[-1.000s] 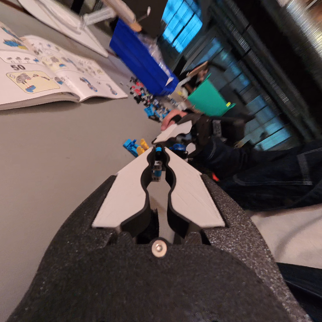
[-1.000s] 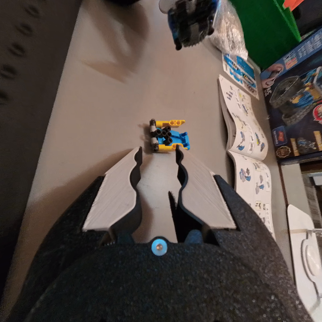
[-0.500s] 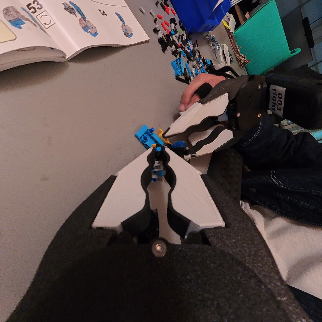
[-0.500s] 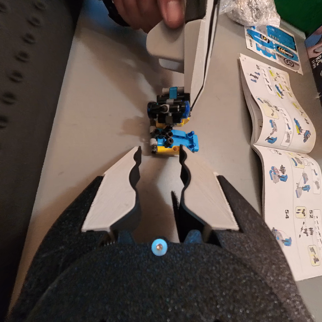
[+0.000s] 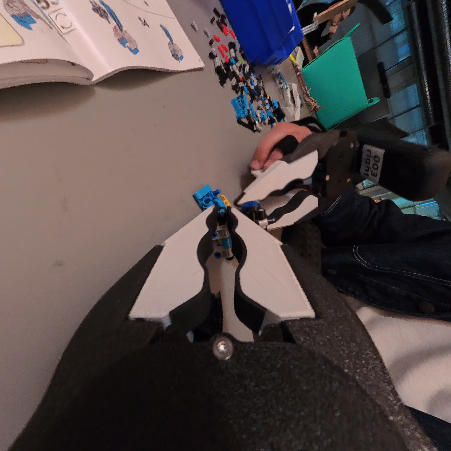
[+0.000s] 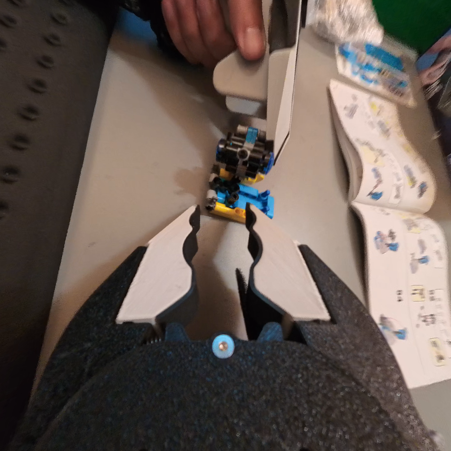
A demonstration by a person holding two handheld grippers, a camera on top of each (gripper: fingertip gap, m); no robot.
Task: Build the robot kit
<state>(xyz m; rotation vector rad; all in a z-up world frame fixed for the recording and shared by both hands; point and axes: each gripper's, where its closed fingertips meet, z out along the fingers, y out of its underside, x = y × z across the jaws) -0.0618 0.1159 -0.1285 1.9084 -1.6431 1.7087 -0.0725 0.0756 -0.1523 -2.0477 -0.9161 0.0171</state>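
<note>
My left gripper (image 5: 222, 210) is shut on a small black, grey and blue brick assembly (image 5: 224, 240). In the right wrist view this assembly (image 6: 244, 153) is pressed against the far side of a blue and yellow brick assembly (image 6: 241, 199) lying on the grey table (image 6: 146, 146). My right gripper (image 6: 222, 207) is open, with its fingertips right at the near edge of the blue and yellow assembly. In the left wrist view the blue and yellow assembly (image 5: 207, 196) lies just past my left fingertips, and the right gripper (image 5: 253, 214) comes in from the right. A hand (image 6: 212, 29) grips the left tool.
An open instruction booklet (image 5: 73, 48) lies on the table, seen to the right in the right wrist view (image 6: 390, 219). Loose small bricks (image 5: 244, 80), a blue bin (image 5: 263, 29) and a green bin (image 5: 336, 80) stand farther back. A dark studded mat (image 6: 36, 122) borders the table edge. The grippers' ends are close to 5 cm from one another.
My left gripper has carried its assembly down and against the blue and yellow assembly. My right gripper has stayed open and edged closer to it.
</note>
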